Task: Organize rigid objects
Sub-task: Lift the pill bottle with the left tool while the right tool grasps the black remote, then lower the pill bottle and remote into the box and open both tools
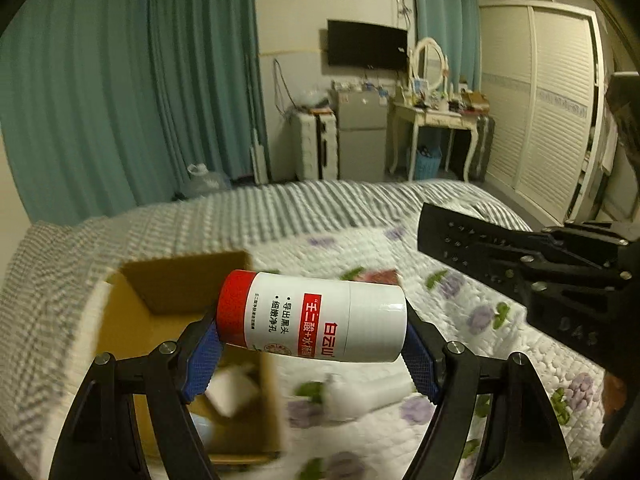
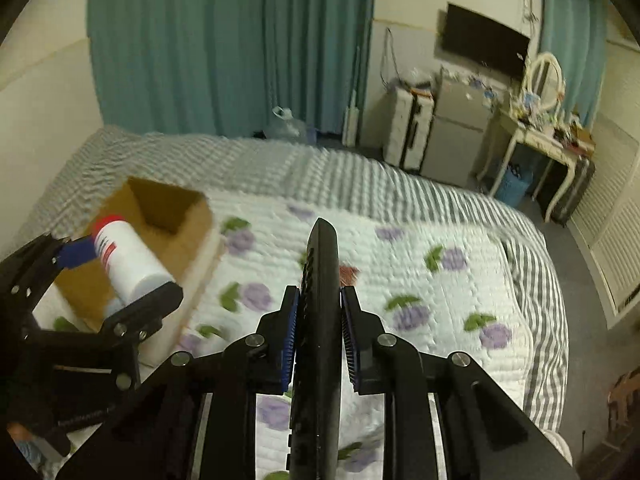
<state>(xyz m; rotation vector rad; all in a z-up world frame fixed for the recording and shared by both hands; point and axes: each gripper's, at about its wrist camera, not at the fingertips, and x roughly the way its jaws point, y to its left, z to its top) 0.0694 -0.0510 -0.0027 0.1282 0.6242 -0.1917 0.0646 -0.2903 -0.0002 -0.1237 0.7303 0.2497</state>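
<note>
I'm above the bed point(image 2: 400, 216) with its flowered quilt, and the open cardboard box point(image 1: 168, 280) sits on it towards the left, a white item or two blurred in its bottom. My left gripper point(image 1: 312, 344) is clamped end to end on the white tube with the red cap point(image 1: 316, 316), held crosswise just over the box's near edge. My right gripper point(image 2: 318, 336) has its fingers narrow on a black remote point(image 2: 320, 300), pinched on edge and pointing away from me. To do this well, I'd bring the tube fully over the opening and lower it before releasing — the remote after, keeping the two grippers apart. The box's near wall is cut off, and a white bottle point(image 1: 360, 394) on the quilt is too smeared to identify.
</note>
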